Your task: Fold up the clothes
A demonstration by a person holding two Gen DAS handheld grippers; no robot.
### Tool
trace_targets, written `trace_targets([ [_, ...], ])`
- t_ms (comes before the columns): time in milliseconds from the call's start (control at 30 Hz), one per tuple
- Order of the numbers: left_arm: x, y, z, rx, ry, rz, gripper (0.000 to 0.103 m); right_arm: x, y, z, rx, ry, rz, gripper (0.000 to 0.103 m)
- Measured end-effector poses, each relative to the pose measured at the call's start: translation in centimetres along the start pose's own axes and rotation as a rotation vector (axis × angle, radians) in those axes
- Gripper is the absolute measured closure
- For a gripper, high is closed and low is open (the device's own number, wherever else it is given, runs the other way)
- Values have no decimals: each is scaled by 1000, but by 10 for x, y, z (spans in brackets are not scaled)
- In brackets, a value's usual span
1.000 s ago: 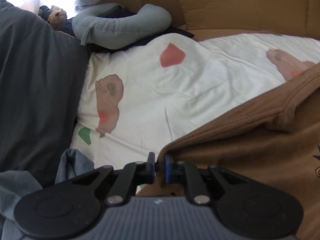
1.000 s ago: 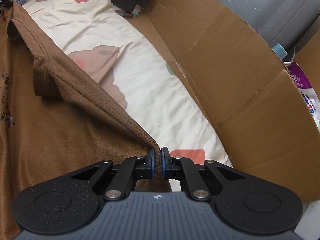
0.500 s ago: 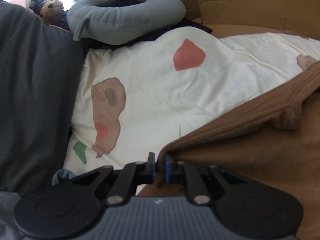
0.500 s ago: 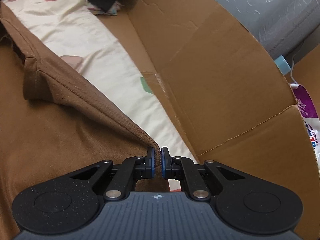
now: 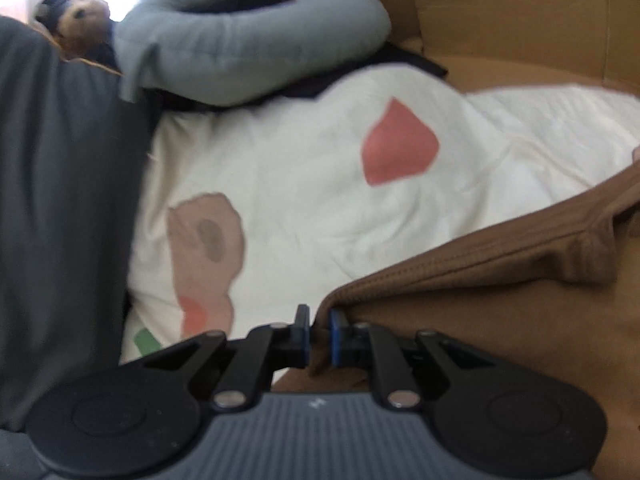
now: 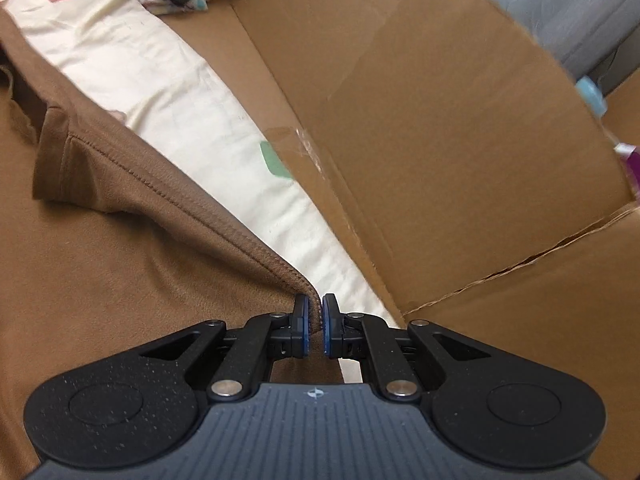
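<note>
On my far left lies a dark grey fabric (image 5: 60, 208), and beyond it at the top sits a small teddy bear (image 5: 82, 20) beside a grey-green padded cushion (image 5: 248, 52) that curves across the back. Next comes the cream sheet (image 5: 304, 200) with its pink and red patches, spread out flat beneath everything. My left gripper (image 5: 319, 334) has its blue-padded fingers nearly together, pinched on a corner of the brown shirt (image 5: 500, 312); the hemmed edge runs up and away to the right from that pinch, with a folded sleeve partway along it. The view here is somewhat blurred. Over on the other side, the brown shirt (image 6: 120, 280) fills the left of my right-hand view, its stitched hem slanting down to my right gripper (image 6: 315, 320), whose fingers are likewise almost closed, clamping the other corner of the cloth between the pads. A strip of the cream sheet (image 6: 180, 92) shows just past that hem, and to the right of it rises the cardboard box wall (image 6: 460, 120), creased and torn along one flap.
</note>
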State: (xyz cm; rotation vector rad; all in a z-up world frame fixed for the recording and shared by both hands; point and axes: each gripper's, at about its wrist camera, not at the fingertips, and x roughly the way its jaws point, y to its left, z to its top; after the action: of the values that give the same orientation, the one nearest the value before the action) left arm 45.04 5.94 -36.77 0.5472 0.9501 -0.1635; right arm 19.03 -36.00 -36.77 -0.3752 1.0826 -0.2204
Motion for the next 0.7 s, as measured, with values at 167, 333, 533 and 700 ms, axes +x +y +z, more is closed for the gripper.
trace_targets([
  [167, 11, -5, -1, -2, 27, -2, 83, 23, -7, -8, 103, 6, 70, 85],
  [333, 5, -1, -4, 61, 41, -18, 56, 18, -11, -15, 117, -1, 99, 75],
  [533, -31, 8, -2, 115, 23, -107, 57, -16, -19, -13, 42, -58, 197, 74],
  [700, -49, -8, 6, 261, -43, -182, 57, -35, -14, 1, -53, -118, 260, 74],
])
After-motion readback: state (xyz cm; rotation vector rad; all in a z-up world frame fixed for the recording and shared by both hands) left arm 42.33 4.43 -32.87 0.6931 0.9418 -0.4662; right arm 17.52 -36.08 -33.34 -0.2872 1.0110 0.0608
